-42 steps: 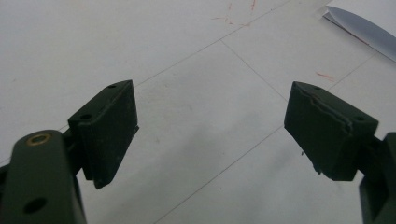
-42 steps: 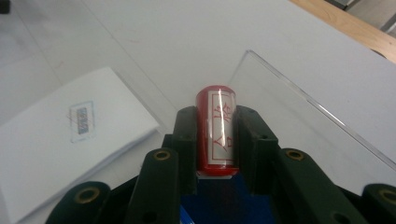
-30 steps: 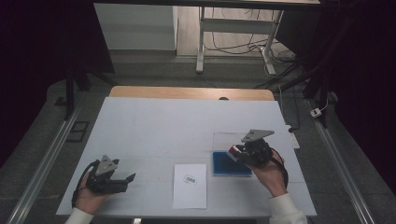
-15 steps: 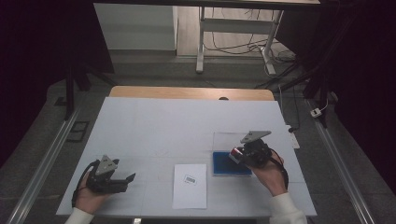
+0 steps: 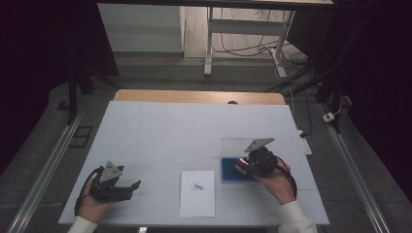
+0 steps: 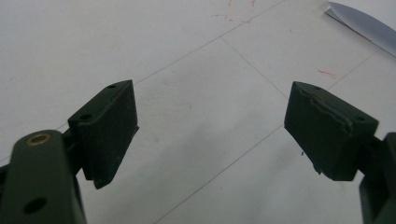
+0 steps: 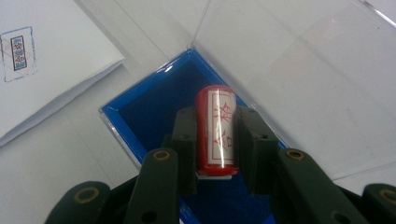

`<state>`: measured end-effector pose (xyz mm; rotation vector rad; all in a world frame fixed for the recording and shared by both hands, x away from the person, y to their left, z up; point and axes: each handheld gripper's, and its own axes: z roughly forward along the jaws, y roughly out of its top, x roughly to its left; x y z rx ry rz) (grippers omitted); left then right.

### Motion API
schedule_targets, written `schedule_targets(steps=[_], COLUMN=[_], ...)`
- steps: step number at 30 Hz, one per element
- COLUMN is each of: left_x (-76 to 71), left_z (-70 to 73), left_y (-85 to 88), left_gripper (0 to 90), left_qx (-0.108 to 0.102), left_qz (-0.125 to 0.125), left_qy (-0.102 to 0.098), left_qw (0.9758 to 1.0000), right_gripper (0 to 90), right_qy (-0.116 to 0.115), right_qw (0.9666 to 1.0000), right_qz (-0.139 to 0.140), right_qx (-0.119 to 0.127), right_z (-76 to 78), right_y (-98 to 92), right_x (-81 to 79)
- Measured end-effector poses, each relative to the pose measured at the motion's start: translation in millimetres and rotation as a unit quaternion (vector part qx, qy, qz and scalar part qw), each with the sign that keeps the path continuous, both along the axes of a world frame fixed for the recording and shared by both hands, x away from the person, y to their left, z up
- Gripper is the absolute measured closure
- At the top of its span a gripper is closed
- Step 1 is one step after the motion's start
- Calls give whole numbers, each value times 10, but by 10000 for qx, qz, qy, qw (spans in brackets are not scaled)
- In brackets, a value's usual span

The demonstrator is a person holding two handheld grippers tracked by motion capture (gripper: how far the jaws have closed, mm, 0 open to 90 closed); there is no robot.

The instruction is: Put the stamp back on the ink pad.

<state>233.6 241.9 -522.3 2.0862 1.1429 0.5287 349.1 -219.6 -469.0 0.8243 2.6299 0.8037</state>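
- Kept the left gripper low near the front left corner of the tabletop, jaws released and spread wide, nothing between them, bare white surface beneath.
- Left the paper sheet lying flat at the middle of the front edge, already bearing one small boxed stamp mark in its upper half.
- Held the right gripper towards the front right, just right of the sheet, clenched on a red cylindrical stamp with red characters along its side.
- Carried the stamp just above the blue ink pad, inside its clear case with the clear lid folded open behind; could not tell whether it touched the pad.
- Probably called for inking: best done by turning the printing end square to the pad, pressing down straight and lightly, and lifting cleanly without dragging.
- Worth having watched the grip, since a round barrel might roll between flat pads, and the light case might shift; could have steadied it with the idle left gripper.
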Motion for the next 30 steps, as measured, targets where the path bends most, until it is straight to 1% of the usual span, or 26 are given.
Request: schedule_targets(steps=[2,8,11,14,17,20,24,26,27,30], left_x=[0,1,2,5,5,0,-5,-5,-5,-13], left_z=[-2,-4,-4,-4,-3,-4,-3,-1,0,-1], left_y=[0,-1,2,5,9,7,3,3,3,1], left_gripper=[178,178,178,178,178,178,178,178,177,177], left_qx=[0,-3,2,-7,-4,-26,-45,-56,-67,-110], left_qz=[3,-9,-1,-3,7,13,2,9,7,13], left_qy=[5,6,14,21,13,19,16,12,13,17], left_qw=[10000,10000,10000,10000,10000,10000,10000,10000,10000,9999], right_gripper=[697,688,613,544,492,457,433,426,425,425], right_qy=[29,-2,38,0,-97,-197,-393,-518,-546,-623], right_qw=[10000,10000,10000,9997,9988,9972,9945,9933,9926,9920], right_qz=[-14,9,14,19,12,23,44,65,51,-46], right_qx=[10,11,89,238,478,727,969,1034,1085,1095], right_z=[1,-3,2,18,56,104,144,154,156,171], right_y=[-2,0,0,-9,-36,-69,-116,-150,-165,-237], right_x=[0,-5,-7,-12,-24,-55,-119,-155,-176,-228])
